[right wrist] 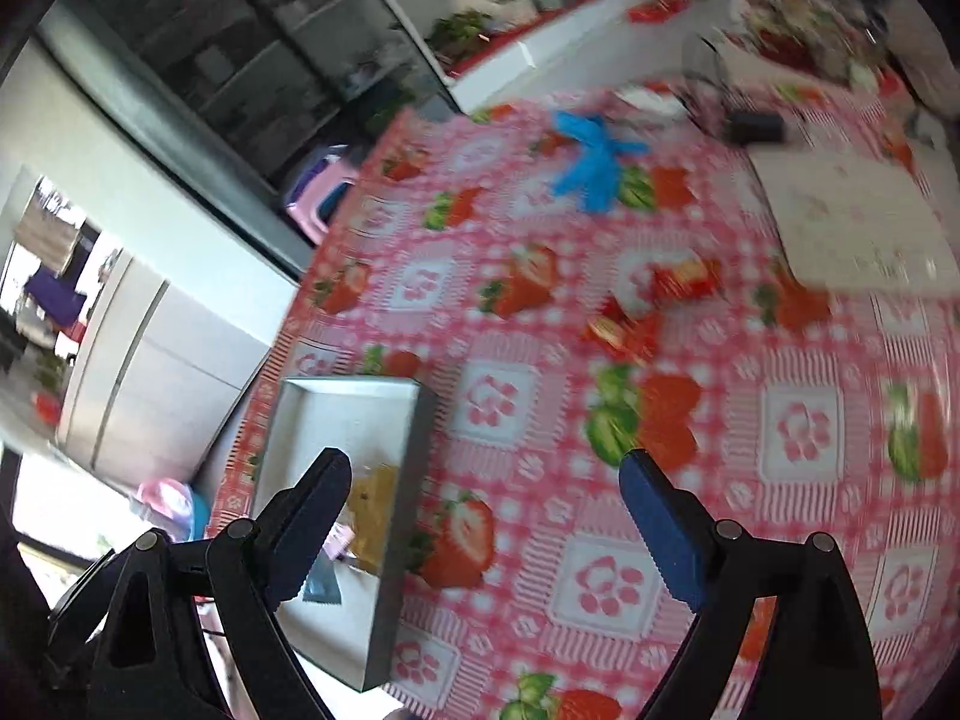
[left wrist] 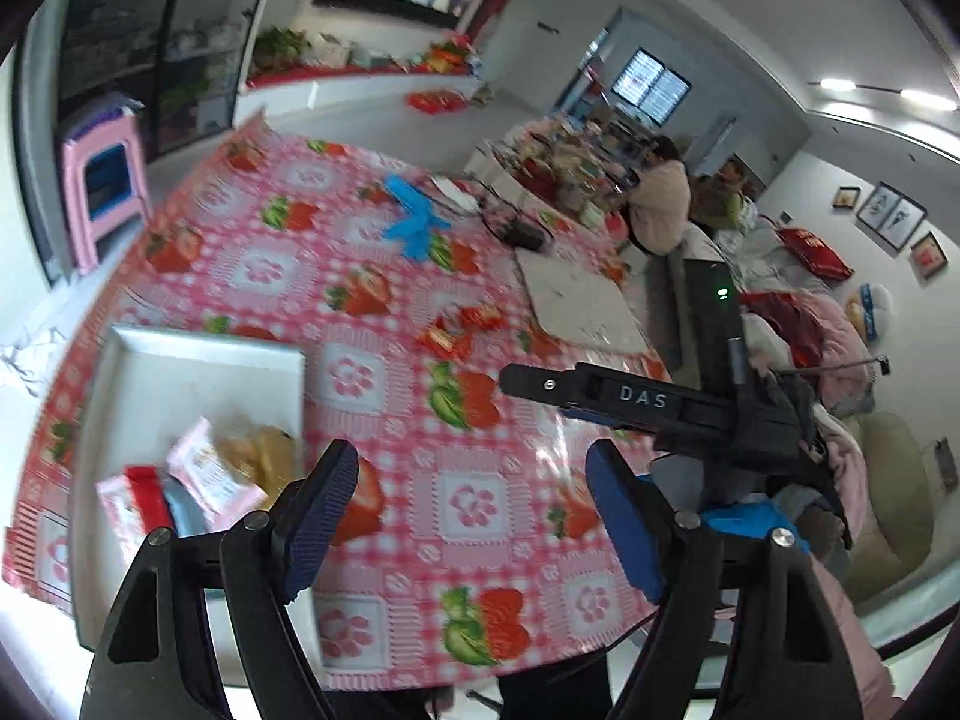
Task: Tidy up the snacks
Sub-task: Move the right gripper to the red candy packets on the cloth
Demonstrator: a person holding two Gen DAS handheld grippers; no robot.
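A grey metal tray [left wrist: 180,360] lies at the table's left; in it are pink-and-white snack packets [left wrist: 204,474], a red packet [left wrist: 144,495] and yellow-wrapped snacks [left wrist: 264,456]. Two red snack packets [left wrist: 459,330] lie loose on the strawberry tablecloth mid-table. My left gripper [left wrist: 474,510] hangs open above the cloth, just right of the tray, nothing between its blue pads. In the right wrist view my right gripper [right wrist: 486,522] is open and empty over the tray's [right wrist: 414,456] right rim, with the yellow snacks [right wrist: 372,510] behind its left finger and the red packets [right wrist: 654,306] farther off.
Blue gloves [left wrist: 414,219] lie at the table's far side beside a white board [left wrist: 579,306] and a black box [left wrist: 528,234]. The other gripper's black body [left wrist: 624,399] juts in from the right. A pink stool [left wrist: 102,180] stands left; people sit by a cluttered table behind.
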